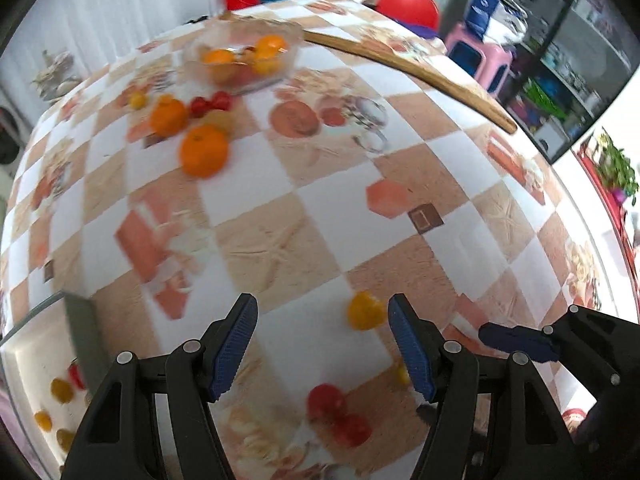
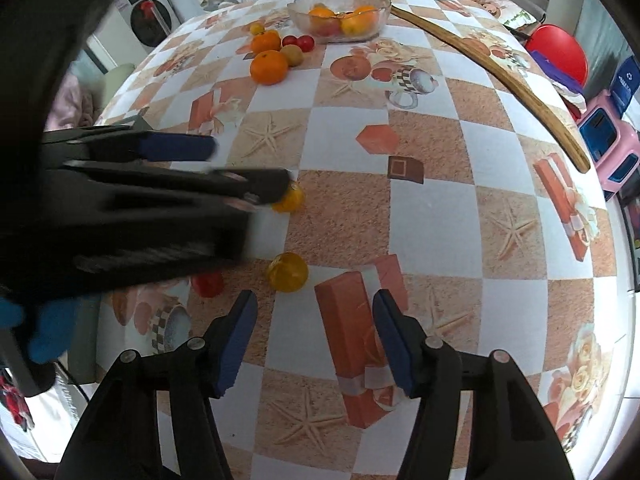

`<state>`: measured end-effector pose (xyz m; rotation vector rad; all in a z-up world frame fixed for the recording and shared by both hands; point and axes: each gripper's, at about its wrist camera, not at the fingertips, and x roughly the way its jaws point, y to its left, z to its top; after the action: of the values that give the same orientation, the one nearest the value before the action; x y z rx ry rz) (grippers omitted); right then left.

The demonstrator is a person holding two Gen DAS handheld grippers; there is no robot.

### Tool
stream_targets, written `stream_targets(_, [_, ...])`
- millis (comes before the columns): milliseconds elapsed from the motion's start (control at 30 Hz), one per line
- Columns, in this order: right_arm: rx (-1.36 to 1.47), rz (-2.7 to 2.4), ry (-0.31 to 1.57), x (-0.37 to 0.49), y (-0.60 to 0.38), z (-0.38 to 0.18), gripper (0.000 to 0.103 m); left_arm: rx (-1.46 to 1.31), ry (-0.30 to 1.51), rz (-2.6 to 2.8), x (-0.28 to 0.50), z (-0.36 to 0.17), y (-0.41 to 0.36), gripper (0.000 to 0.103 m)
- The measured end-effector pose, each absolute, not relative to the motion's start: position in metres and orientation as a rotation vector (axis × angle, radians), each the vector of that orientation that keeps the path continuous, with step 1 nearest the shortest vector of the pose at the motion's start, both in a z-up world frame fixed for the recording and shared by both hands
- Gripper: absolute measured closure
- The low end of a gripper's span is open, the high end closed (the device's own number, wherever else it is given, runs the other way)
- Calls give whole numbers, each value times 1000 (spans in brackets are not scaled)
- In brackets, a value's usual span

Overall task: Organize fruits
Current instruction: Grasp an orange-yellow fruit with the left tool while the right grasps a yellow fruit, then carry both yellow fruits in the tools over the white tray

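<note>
Two oranges (image 2: 268,66) flank a glass bowl (image 2: 339,16) — wooden stick (image 2: 496,80) lies beside.

I am working in a lived-in home. The desk (image 2: 432,208) wears a patterned oilcloth, with a washing machine (image 2: 150,16), pink plastic stools (image 2: 608,148) and cluttered shelves (image 1: 560,80) standing around it.
</note>
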<state>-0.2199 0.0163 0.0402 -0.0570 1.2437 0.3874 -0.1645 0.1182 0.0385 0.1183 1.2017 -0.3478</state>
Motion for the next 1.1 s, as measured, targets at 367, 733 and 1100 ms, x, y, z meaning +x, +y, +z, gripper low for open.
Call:
stream_targets(367, [-30, 399, 1217, -212, 21, 31, 44, 140, 1214, -340, -158, 28, 107, 65])
stream_targets(733, [-4, 445, 1228, -207, 28, 33, 78, 46, 1229, -347, -160, 30, 121, 76])
stream_targets(1100, [118, 353, 1285, -202, -18, 45, 78, -30, 1228, -347, -164, 28, 126, 81])
